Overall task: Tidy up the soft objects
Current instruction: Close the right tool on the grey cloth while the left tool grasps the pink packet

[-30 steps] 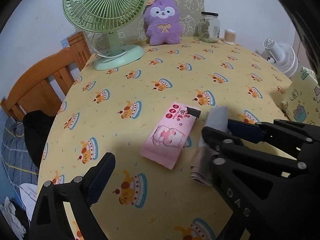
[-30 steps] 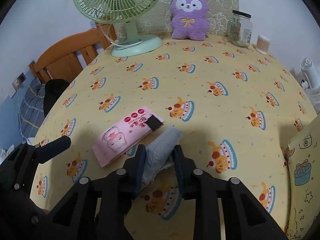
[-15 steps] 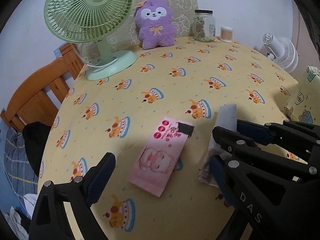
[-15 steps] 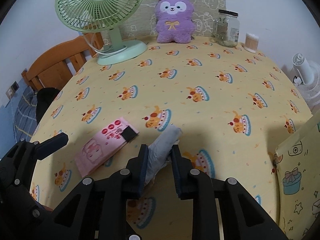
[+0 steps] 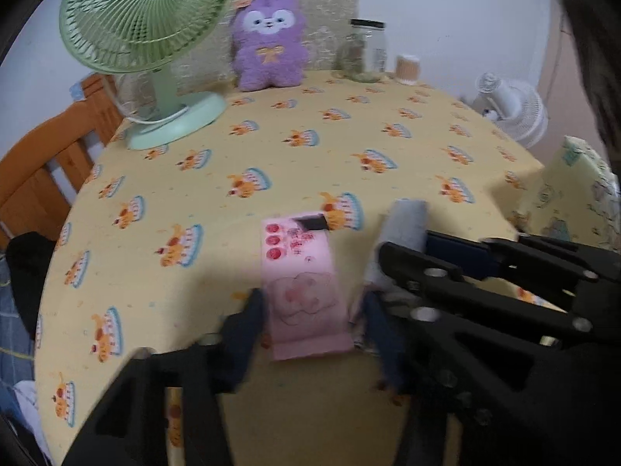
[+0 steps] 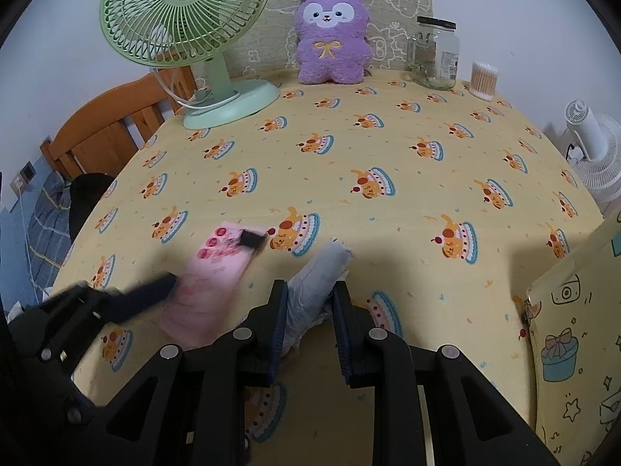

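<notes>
The surface (image 6: 388,147), under a yellow cloth printed with cakes, fills mid-frame. At the top stand a green fan (image 6: 186,27), a purple plush (image 6: 330,35), a glass jar (image 6: 434,54) and a cotton-swab cup (image 6: 483,79). A wooden chair (image 6: 104,136) sits at left, a white fan (image 6: 594,147) at right. The right gripper (image 6: 310,310) has its jaws pinching a grey cloth roll (image 6: 322,272) at lower centre. The left gripper (image 5: 310,318) has its jaws spread around a pink packet (image 5: 302,283) lying just beside the roll.
</notes>
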The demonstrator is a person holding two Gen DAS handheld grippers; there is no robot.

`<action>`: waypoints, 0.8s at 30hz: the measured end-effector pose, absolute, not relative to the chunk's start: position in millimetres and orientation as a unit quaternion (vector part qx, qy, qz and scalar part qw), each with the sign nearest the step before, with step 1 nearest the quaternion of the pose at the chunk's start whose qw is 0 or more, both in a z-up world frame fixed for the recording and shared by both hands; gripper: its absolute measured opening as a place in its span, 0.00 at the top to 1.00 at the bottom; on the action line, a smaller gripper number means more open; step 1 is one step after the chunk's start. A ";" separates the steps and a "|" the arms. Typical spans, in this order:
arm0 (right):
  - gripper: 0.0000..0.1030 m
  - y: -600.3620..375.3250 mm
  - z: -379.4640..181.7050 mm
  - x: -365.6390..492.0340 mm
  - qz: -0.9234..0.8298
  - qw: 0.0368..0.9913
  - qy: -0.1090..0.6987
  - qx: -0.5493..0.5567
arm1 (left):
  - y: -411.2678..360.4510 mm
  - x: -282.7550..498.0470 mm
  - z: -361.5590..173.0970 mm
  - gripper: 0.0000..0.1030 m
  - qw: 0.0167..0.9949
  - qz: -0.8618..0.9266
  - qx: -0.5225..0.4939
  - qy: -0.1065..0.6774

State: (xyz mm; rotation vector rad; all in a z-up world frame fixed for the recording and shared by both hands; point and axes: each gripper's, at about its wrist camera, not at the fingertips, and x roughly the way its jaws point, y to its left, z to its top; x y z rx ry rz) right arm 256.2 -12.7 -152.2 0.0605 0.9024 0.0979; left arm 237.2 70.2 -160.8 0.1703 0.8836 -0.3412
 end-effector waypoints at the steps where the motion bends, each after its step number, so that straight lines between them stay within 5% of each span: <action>1: 0.75 -12.9 -152.3 255.4 0.047 0.898 0.436 0.028 | 67.6 235.1 -160.3 0.57 0.888 -0.162 0.088 0.421; 24: 0.75 -32.5 -141.7 211.3 0.054 0.903 0.426 0.025 | 48.6 185.6 -148.0 0.60 0.904 -0.123 0.047 0.406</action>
